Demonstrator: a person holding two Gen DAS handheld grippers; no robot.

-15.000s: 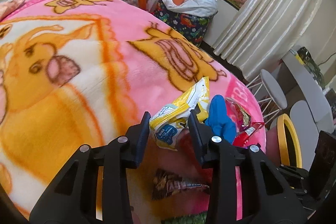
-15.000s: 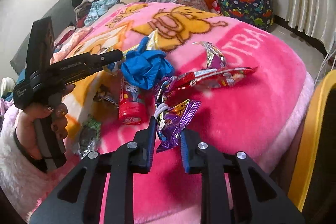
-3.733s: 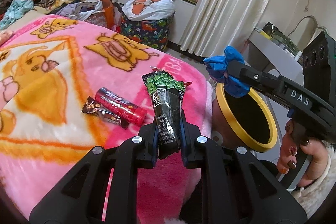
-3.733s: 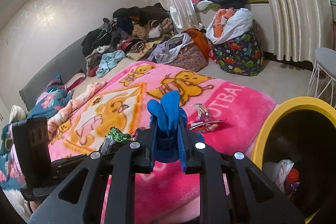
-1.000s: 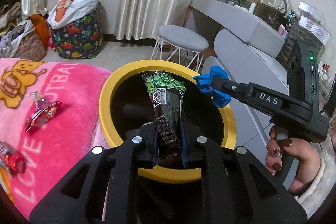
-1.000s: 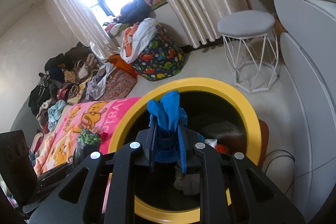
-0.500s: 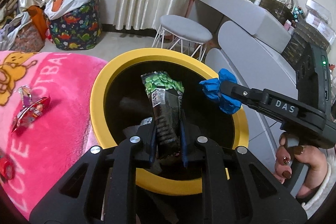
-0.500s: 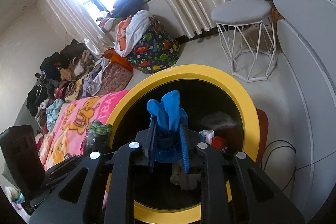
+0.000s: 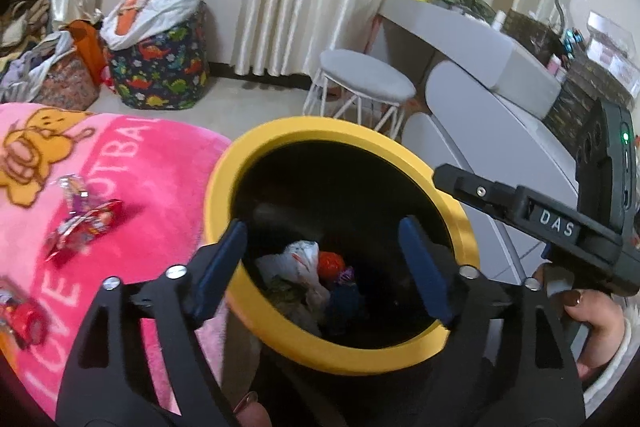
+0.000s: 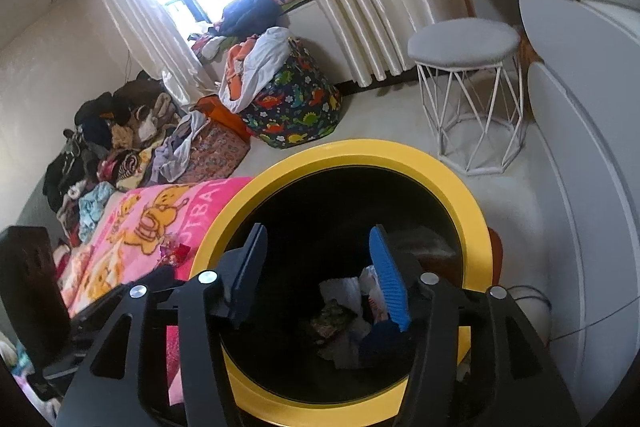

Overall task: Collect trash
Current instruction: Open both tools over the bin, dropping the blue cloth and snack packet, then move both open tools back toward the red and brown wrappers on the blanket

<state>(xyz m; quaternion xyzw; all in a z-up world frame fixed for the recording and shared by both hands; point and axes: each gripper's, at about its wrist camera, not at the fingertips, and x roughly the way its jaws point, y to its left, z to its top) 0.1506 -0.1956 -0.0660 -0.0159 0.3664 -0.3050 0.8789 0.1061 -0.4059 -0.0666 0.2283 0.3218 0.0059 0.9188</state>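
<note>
Left wrist view showed the left gripper (image 9: 322,267) tilted down over the mouth of the bin (image 9: 224,187), its jaws just sprung wide apart with nothing between them. The right gripper (image 9: 440,173) reached in from the right over the far rim, held by a hand (image 9: 588,323) with painted nails; in the right wrist view that right gripper (image 10: 316,275) also hung over the opening, its jaws just parted and bare.

Trash (image 9: 304,267) lay in a jumbled heap at the bottom of the bin, with no clear long axis to read. Two wrappers (image 9: 80,223) stayed on the pink blanket (image 9: 140,167) left of the bin, the red one lying slantwise, and a red tube (image 9: 20,315) sat nearer the left edge.

The bin stood tight against the blanket's edge on its left. A stool (image 9: 366,83) stood beyond it on open floor, and a grey cabinet (image 9: 480,99) closed the right side.
</note>
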